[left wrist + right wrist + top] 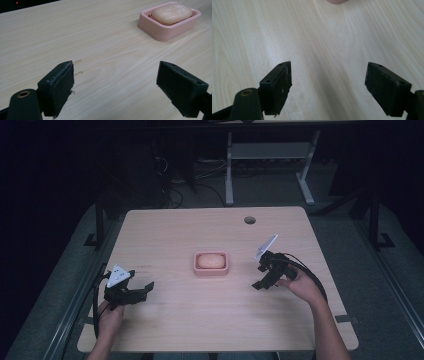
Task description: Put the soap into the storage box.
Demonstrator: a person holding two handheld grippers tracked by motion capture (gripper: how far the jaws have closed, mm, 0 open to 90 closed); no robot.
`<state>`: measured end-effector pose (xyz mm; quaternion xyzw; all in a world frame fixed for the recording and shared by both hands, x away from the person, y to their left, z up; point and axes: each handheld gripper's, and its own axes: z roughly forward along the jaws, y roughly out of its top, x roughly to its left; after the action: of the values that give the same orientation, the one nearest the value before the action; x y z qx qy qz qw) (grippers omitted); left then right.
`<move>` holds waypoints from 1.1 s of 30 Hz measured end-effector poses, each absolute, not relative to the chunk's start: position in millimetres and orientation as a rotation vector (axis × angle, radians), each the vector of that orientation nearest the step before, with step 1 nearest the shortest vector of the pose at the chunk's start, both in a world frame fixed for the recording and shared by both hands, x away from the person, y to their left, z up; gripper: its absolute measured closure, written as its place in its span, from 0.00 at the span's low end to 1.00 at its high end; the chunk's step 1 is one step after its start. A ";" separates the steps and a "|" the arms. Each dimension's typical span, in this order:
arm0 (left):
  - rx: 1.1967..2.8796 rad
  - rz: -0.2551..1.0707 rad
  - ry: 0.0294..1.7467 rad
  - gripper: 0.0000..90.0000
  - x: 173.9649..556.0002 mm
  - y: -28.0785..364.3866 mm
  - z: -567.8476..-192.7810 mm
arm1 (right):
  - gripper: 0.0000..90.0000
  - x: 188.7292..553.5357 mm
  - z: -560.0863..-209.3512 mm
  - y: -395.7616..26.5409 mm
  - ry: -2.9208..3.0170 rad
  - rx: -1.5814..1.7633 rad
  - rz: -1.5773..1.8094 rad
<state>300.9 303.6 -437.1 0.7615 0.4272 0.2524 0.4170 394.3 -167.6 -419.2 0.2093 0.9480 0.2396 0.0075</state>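
A pink soap dish sits at the middle of the light wooden table, with a pale peach bar of soap lying in it. In the left gripper view the dish and the soap appear at the upper right. My left gripper is open near the table's front left, well short of the dish, jaws wide apart over bare wood. My right gripper is open to the right of the dish, tilted down at the tabletop, holding nothing. A sliver of the pink dish touches that view's top edge.
A round cable hole is in the table near its far edge. Beyond the table stand a white desk frame and tangled cables on a dark floor. A person's hands and forearms come in from the bottom edge.
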 end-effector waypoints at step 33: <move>1.951 0.622 1.060 0.16 301.2 297.8 -439.9 | 0.23 338.3 -443.4 -213.5 2.851 0.810 0.866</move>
<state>301.2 297.8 -439.9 0.7734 0.4202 0.2466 0.4057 338.3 -213.5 -443.4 0.2623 0.9230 0.2802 0.0268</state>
